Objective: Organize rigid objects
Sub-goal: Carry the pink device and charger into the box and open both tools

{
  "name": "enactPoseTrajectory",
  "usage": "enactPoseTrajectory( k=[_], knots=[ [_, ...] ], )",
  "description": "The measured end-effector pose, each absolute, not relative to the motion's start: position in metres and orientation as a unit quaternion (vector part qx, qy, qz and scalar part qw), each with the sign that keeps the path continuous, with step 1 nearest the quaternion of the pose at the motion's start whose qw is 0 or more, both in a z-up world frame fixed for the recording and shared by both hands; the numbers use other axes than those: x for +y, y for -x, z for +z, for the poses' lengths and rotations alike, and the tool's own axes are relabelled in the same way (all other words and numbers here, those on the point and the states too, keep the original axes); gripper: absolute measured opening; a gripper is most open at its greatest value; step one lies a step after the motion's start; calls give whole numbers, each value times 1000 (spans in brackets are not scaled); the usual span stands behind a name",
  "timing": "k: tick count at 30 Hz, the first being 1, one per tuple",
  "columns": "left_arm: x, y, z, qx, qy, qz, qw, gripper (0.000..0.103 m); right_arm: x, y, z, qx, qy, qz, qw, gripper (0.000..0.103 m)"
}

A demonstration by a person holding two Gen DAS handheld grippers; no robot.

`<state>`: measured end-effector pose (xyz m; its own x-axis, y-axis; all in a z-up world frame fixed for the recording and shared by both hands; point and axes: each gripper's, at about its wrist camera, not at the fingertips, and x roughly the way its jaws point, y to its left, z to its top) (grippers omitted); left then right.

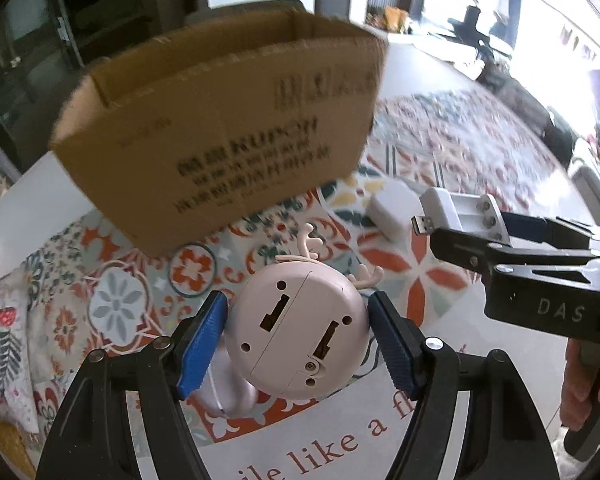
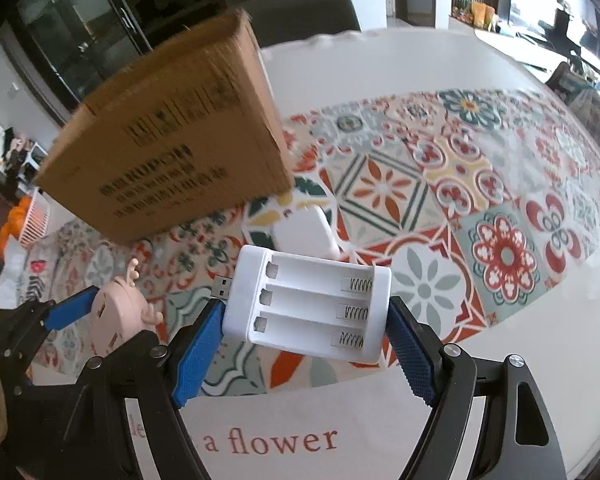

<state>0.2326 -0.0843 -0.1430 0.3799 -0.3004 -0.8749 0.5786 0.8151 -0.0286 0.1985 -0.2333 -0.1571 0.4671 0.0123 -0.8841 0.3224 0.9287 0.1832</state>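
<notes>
My left gripper (image 1: 298, 336) is shut on a round pink deer-antler gadget (image 1: 300, 328), held above the table with its underside toward the camera. My right gripper (image 2: 306, 320) is shut on a white USB battery charger (image 2: 308, 304) with three empty slots, also lifted. The charger also shows in the left wrist view (image 1: 460, 212), to the right of the pink gadget. The pink gadget also shows in the right wrist view (image 2: 116, 312), at lower left. An open cardboard box (image 1: 228, 128) stands beyond both grippers; it also shows in the right wrist view (image 2: 172, 152).
A white rectangular adapter (image 2: 306, 232) lies on the patterned tablecloth (image 2: 480, 184) near the box; it also shows in the left wrist view (image 1: 392, 212). A dark chair back (image 2: 308, 12) stands behind the table.
</notes>
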Motion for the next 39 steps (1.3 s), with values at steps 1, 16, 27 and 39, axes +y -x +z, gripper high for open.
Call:
enactPoseTrajectory(
  k=[1,16,27,39],
  knots=[
    [-82,-233,-139,484,-138,-265,822,72,-231,-200,-154,503,-163,-90,844,80],
    [-55,-239,-80,434,-65,-214,872,72,-214,-207,-88,428,-126,-60,893,80],
    [-45,-254,-43,398,-32,-194,896,72,-210,-224,-54,390,-121,-44,912,80],
    [-37,-281,-22,383,-4,-176,907,72,-207,-250,-28,368,-107,-30,923,80]
  ],
)
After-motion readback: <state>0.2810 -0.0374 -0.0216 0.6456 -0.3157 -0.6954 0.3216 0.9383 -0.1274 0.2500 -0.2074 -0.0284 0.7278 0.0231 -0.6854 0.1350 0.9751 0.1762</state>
